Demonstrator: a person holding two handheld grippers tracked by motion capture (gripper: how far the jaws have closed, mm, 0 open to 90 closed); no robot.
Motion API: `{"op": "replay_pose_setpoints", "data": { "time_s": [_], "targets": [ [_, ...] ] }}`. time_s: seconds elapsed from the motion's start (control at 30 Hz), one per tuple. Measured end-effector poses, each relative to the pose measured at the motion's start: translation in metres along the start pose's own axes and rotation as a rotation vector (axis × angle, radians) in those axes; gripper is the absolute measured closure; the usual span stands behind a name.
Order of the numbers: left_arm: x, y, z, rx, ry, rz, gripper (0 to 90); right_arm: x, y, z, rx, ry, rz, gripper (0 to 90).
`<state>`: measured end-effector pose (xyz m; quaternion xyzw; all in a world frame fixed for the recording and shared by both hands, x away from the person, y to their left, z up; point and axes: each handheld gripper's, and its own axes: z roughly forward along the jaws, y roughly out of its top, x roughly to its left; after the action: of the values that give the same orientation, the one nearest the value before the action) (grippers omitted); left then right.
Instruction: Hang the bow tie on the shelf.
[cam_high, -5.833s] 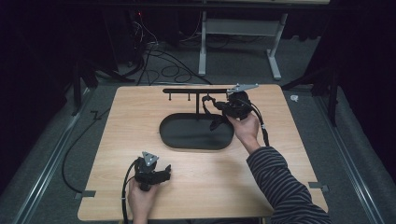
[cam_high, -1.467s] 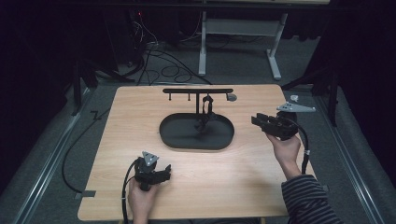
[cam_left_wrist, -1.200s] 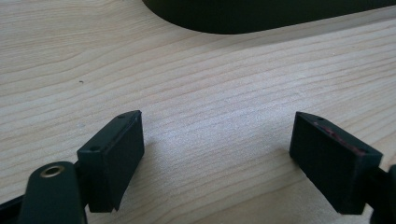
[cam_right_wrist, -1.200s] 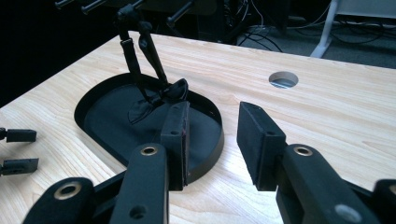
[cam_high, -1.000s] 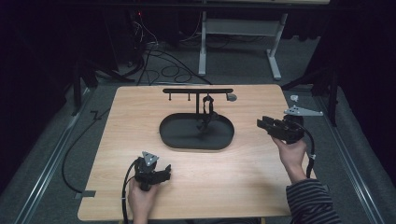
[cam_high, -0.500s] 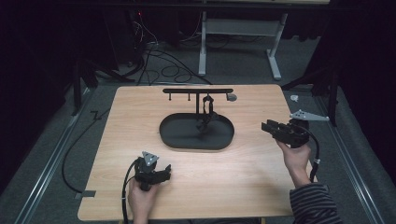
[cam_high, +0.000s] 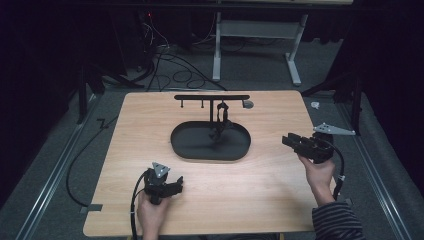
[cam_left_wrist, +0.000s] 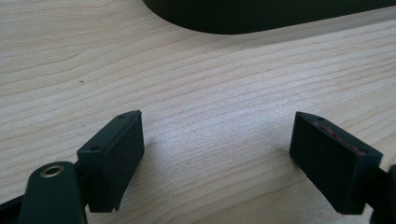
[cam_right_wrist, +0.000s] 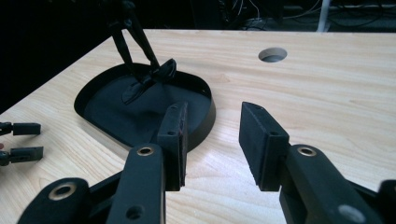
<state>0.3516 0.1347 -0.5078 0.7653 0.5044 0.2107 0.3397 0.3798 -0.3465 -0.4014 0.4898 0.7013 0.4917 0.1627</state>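
Left gripper (cam_left_wrist: 217, 158) empty; fingers (cam_left_wrist: 114, 158) apart (wide).

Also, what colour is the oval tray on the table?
Black, matte. The oval tray shows best in the high view, dark against the light wood table.

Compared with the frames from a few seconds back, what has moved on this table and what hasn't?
The right gripper left the stand above the tray and drew back toward the table's right edge, open and empty. A dark strap now hangs from the stand into the tray. The left gripper, tray and stand stayed put.
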Motion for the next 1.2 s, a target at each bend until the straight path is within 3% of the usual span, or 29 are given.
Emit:
{"op": "replay_pose_setpoints", "data": {
  "time_s": [0.67,1.2],
  "targets": [
    [0.000,0.000,0.000,0.000,0.000,0.000,18.2,-0.009,-0.021,-0.003,0.011,0.002,0.049,64.0],
    [0.000,0.000,0.000,0.000,0.001,0.000,18.2,-0.009,-0.033,0.002,0.041,0.007,0.053,63.8]
  ]
}}
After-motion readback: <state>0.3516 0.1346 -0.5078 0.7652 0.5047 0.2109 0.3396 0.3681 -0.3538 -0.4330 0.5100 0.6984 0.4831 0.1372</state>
